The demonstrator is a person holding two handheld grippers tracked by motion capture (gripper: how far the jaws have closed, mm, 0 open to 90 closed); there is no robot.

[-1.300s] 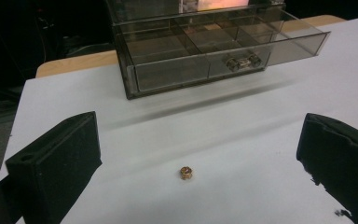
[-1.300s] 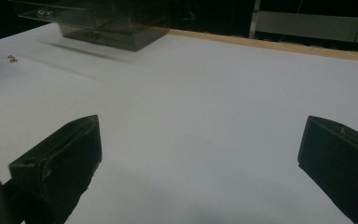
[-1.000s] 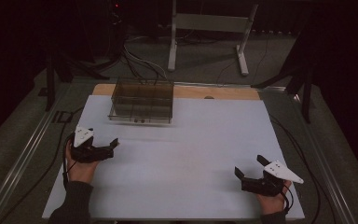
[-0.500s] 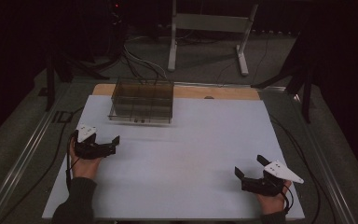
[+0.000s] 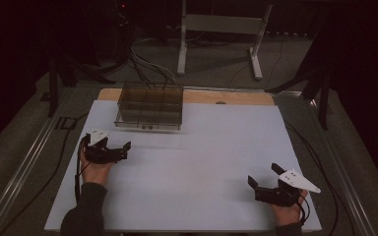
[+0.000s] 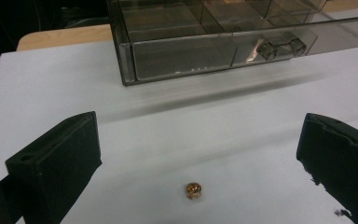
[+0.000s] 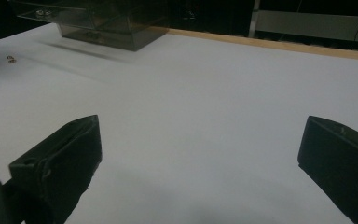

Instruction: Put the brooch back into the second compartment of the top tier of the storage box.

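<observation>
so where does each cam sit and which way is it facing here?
High view: above the person's side, facing forward and down on the table; both hands, left gripper, right gripper.
Left gripper view: on the left gripper, along its open jaws toward a small brass piece and the clear compartment box.
Right gripper view: along open jaws across the table.
Shared: box and brass piece, both gripper views.

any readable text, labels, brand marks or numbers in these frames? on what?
None readable.
Clear compartment box: no label; a small clasp on its front wall, no print on it.
Small gold bead between the jaws of the left gripper: patterned, too small to tell any marking.
Right gripper: grey plate on top, dark dots, no lettering legible.
</observation>
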